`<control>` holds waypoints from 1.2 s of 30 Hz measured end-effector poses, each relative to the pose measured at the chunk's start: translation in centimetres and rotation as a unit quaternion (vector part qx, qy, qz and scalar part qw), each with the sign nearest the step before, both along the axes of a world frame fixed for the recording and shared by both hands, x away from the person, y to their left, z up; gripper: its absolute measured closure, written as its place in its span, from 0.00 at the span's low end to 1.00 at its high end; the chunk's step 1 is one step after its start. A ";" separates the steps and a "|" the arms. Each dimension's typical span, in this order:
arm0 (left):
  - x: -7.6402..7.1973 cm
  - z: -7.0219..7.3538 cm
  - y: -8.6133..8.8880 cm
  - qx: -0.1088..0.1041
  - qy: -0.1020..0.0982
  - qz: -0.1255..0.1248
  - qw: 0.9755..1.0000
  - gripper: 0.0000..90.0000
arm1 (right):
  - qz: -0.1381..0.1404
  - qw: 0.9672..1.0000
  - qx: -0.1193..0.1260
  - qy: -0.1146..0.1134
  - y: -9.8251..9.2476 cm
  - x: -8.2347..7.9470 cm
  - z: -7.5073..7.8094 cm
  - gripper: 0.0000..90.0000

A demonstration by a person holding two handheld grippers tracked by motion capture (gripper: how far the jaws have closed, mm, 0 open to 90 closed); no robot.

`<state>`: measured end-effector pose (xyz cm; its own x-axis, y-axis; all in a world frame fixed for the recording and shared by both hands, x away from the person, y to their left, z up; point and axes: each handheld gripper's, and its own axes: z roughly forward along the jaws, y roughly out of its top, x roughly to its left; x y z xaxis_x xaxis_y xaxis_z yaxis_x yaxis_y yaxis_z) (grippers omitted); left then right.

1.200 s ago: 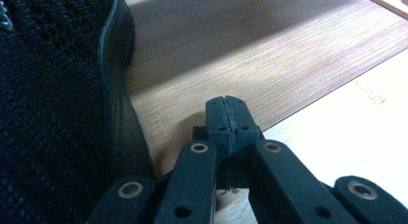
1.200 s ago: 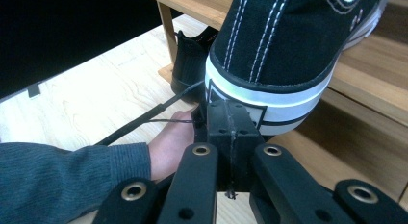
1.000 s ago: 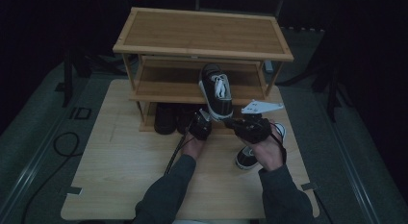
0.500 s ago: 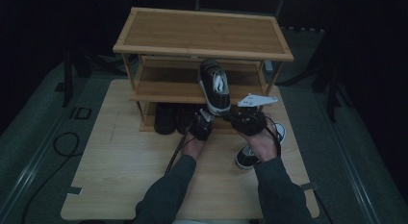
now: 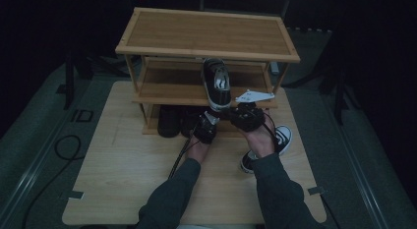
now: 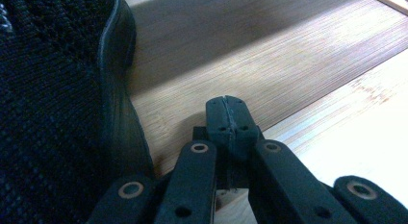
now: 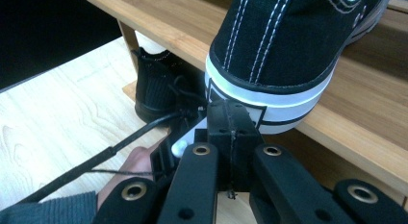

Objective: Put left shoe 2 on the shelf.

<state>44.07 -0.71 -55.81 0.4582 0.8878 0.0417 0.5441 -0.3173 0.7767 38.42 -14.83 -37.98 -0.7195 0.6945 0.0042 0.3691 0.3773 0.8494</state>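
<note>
Pushing a black canvas sneaker with white sole heel-first onto the bamboo shoe rack's middle shelf: right gripper closed empty against the heel, left gripper closed, idle beside a black mesh shoe.

No legible text, label or number anywhere.
</note>
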 end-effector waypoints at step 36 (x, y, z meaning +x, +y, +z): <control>0.0 0.0 0.0 0.000 0.000 -0.002 1.000 1.00 | -0.007 1.000 -0.007 0.000 0.8 0.6 -0.4 0.95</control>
